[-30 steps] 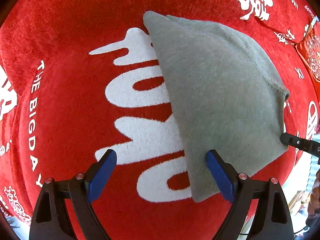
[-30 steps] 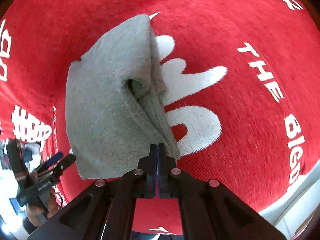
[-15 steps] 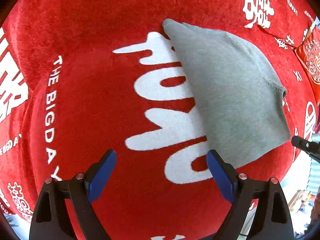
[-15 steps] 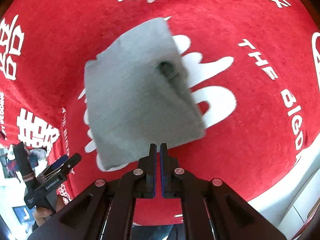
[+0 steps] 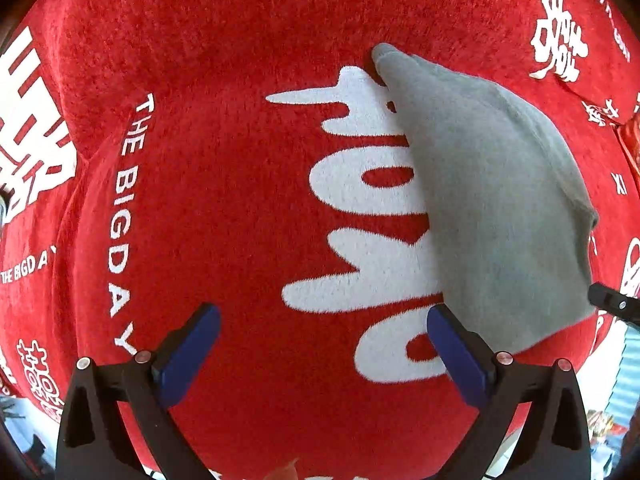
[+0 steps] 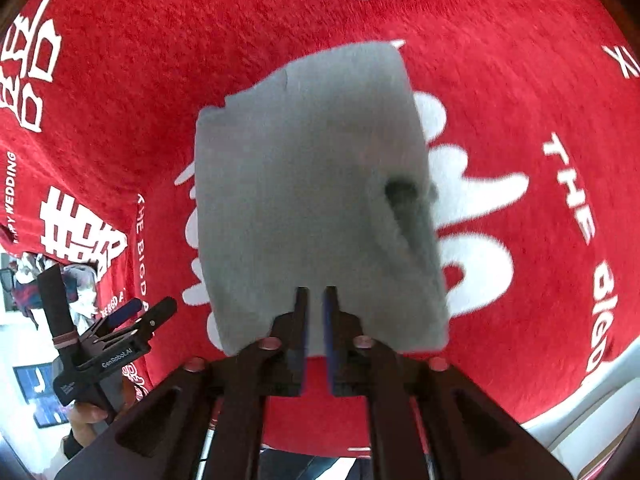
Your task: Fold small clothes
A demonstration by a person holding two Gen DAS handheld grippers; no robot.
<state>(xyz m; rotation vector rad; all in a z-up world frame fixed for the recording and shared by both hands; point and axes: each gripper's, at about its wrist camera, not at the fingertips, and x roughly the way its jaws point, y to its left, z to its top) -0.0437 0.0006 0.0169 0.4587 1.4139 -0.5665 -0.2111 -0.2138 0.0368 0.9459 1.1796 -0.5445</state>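
Grey folded garment is lying flat on the red plush blanket, covering part of the large white lettering woven into it.

Nearest the right wrist camera, the right gripper is standing just over the near edge of the cloth. Its jaws have just been opening to a narrow gap, and nothing is sitting between the blue pads; the cloth is looking released. Near its right side a dark tuck or opening is showing; what it is cannot be told through the blur.

In the left wrist view, the left gripper is pointing down at bare blanket, jaws having just been opening to full width and holding nothing. The garment is lying to its right, its near corner just beside the right-hand pad; whether they are touching cannot be told.

Step in hand, judged: letting go after a fold and clearing off. Doing it well is likely meaning lifting both grippers straight away so no pad is dragging a layer open. If another fold is wanted, the left gripper is needing to shift across to an edge first. Risk: the plush pile is catching the cloth and skewing the stack.

Farther off, white double-happiness characters are lining the blanket's border.
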